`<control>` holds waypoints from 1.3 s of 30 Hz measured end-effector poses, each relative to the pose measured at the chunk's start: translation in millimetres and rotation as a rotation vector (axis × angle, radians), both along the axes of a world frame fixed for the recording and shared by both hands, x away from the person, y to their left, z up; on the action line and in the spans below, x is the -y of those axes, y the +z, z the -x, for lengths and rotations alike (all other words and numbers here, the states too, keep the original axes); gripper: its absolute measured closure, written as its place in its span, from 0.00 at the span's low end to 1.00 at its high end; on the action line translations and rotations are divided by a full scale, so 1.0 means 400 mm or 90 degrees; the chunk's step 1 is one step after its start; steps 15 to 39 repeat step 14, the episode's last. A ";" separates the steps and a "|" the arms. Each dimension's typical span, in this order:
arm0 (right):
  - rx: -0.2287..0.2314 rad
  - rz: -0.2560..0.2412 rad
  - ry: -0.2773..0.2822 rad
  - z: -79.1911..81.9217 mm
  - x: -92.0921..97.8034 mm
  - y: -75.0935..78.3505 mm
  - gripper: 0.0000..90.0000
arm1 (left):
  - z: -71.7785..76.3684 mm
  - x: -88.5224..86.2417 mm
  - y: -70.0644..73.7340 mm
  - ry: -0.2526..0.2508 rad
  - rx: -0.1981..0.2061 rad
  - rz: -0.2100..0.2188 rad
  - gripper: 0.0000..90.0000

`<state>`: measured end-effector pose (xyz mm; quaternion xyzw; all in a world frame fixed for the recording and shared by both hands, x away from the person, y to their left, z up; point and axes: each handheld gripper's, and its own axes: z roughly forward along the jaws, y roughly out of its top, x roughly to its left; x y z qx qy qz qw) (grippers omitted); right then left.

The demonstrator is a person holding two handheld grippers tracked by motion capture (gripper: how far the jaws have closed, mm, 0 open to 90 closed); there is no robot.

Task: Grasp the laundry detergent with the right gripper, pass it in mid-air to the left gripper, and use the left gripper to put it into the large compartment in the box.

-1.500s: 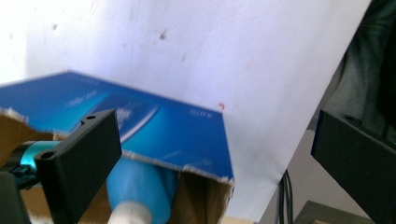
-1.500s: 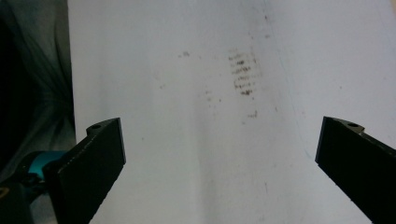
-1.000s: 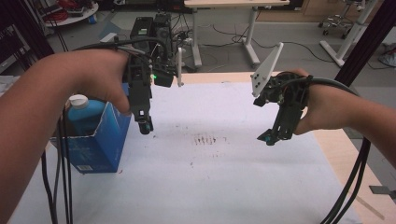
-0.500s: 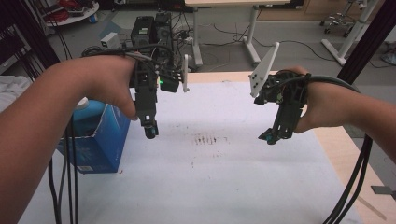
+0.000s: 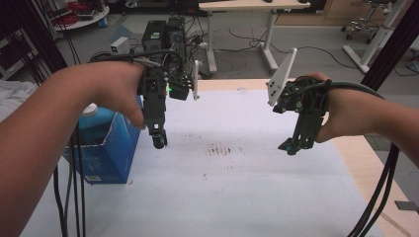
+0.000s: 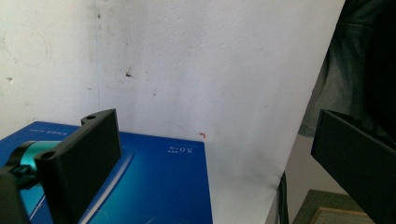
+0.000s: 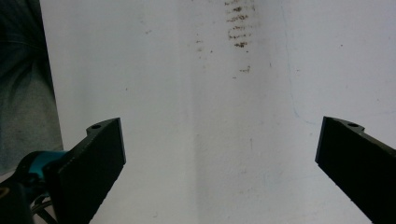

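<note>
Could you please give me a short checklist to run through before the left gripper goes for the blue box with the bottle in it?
1. Left gripper open: ok, jaws stand wide apart in its own view.
2. Left gripper empty: ok.
3. Right gripper open and empty: ok.
4. Blue box close to the left gripper: ok, just beside it.
5. Bottle upright in the box: ok, cap on top.
6. White sheet free of loose things: ok, only brown stains.

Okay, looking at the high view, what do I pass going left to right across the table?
Blue box with a bottle in it → left gripper → brown smudges on the white sheet → right gripper.
</note>
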<state>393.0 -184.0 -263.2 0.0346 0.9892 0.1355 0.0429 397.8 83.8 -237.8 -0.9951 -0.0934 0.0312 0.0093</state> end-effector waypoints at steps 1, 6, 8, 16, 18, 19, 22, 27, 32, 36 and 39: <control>-0.001 0.000 -0.002 0.000 0.001 -0.001 0.01 | -0.001 0.000 -0.001 0.000 0.000 0.002 0.02; -0.001 0.006 0.000 -0.005 0.006 -0.002 0.01 | -0.004 0.004 -0.004 -0.002 -0.003 -0.001 0.02; -0.002 0.005 -0.002 -0.006 0.006 -0.004 0.01 | -0.005 0.006 -0.004 -0.002 -0.005 0.000 0.02; 0.000 -0.007 -0.008 -0.005 0.010 0.001 0.01 | -0.006 0.007 -0.005 -0.001 -0.001 0.003 0.02; 0.000 -0.007 -0.008 -0.005 0.010 0.001 0.01 | -0.006 0.007 -0.005 -0.001 -0.001 0.003 0.02; 0.000 -0.007 -0.008 -0.005 0.010 0.001 0.01 | -0.006 0.007 -0.005 -0.001 -0.001 0.003 0.02; 0.000 -0.007 -0.008 -0.005 0.010 0.001 0.01 | -0.006 0.007 -0.005 -0.001 -0.001 0.003 0.02; 0.000 -0.007 -0.008 -0.005 0.010 0.001 0.01 | -0.006 0.007 -0.005 -0.001 -0.001 0.003 0.02; 0.000 -0.007 -0.008 -0.005 0.010 0.001 0.01 | -0.006 0.007 -0.005 -0.001 -0.001 0.003 0.02; 0.000 -0.007 -0.008 -0.005 0.010 0.001 0.01 | -0.006 0.007 -0.005 -0.001 -0.001 0.003 0.02; 0.000 -0.007 -0.008 -0.005 0.010 0.001 0.01 | -0.006 0.007 -0.005 -0.001 -0.001 0.003 0.02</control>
